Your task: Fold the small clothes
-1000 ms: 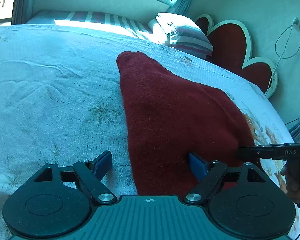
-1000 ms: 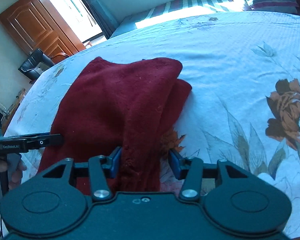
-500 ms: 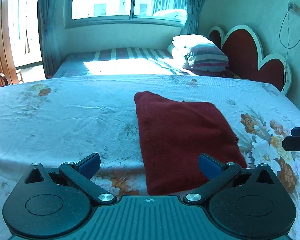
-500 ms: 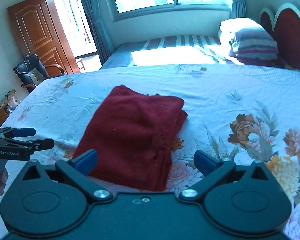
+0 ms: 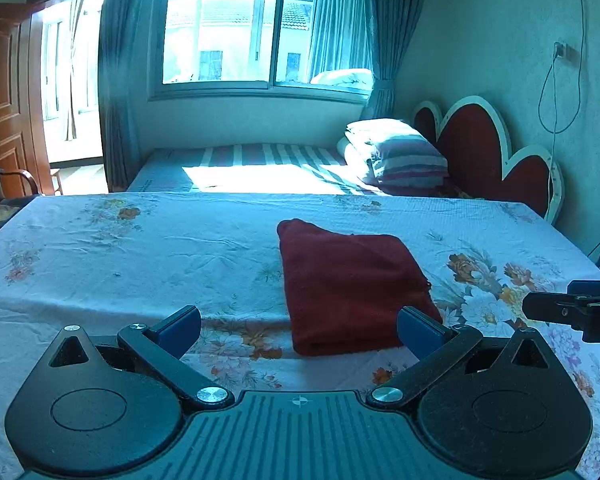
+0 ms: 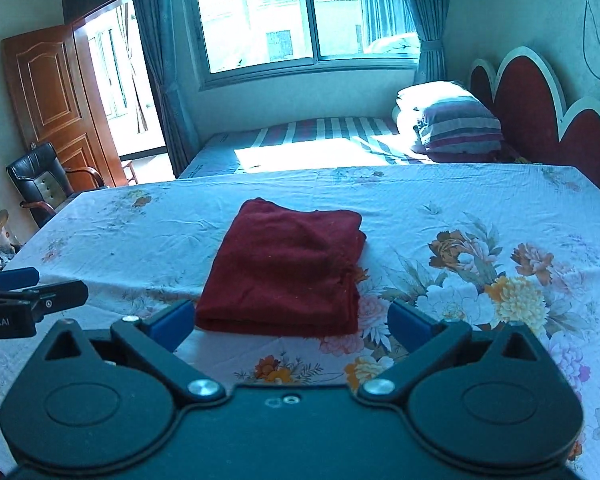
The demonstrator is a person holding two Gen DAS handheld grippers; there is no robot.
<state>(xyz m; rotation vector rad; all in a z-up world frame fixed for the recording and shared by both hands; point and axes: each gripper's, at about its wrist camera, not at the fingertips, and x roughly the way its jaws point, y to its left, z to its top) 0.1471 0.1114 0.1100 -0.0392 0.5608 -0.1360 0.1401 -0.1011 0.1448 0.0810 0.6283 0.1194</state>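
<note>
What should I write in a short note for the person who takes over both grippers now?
Left gripper: open, empty, its jaws have just been opening, held back from the cloth.
Right gripper: open, empty, jaws also just opened, held back too.
The dark red fuzzy cloth lies folded into a neat rectangle on the floral white bedsheet, touching neither gripper.
Done: this piece looks folded and released.
Left: no other small clothes are in view; check whether more wait elsewhere.
</note>
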